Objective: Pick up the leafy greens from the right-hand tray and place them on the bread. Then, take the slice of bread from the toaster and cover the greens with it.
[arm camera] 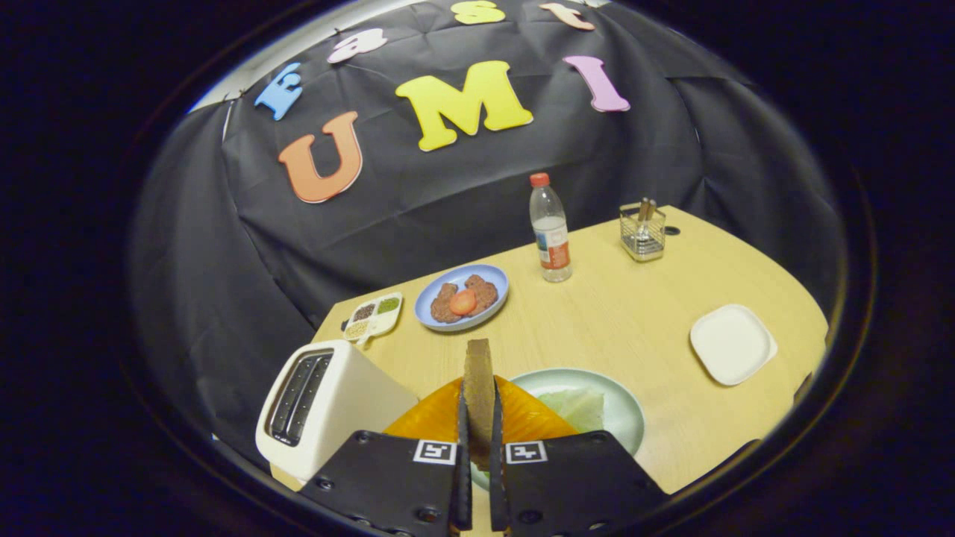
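Two square black-and-white markers top the gripper (480,447), clenched on an upright bread slice (479,388); leafy greens (574,406) lie on the pale green plate (623,406) at 1 o'clock; toaster (317,406) at 10; bottle (550,231) label unreadable.

Black cloth wall (462,201) behind a pale wooden table (634,313).

Bench (634,321): light wood. Clear plastic bottle (550,231) with red cap stood upright near the far edge. Small wire holder (642,233) with utensils sat well to its right. Blue plate (461,297) carried two brown patties and a tomato slice. Beside it lay a divided condiment dish (374,316).
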Motion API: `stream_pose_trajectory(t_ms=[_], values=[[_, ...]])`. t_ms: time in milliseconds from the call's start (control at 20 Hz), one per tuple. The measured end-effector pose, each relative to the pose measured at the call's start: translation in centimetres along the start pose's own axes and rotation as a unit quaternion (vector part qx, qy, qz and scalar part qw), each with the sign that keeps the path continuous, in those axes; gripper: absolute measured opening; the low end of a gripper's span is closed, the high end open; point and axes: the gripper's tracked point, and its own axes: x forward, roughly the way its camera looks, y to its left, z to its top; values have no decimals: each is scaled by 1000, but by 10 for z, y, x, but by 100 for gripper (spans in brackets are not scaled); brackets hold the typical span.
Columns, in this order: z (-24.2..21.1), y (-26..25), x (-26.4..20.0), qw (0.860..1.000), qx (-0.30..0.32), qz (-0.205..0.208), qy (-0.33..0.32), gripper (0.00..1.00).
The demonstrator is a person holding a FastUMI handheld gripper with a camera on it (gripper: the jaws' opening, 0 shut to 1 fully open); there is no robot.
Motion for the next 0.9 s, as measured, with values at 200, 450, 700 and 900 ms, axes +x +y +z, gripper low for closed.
stream_pose_trajectory(t_ms=[200, 450, 700, 900], values=[[-8, -9, 6, 999, 34, 12, 0, 9], [-13, -36, 6, 999, 38, 5, 3, 9], [-23, -64, 12, 999, 30, 2, 16, 9], [-33, -78, 20, 999, 21, 0, 28, 9]])
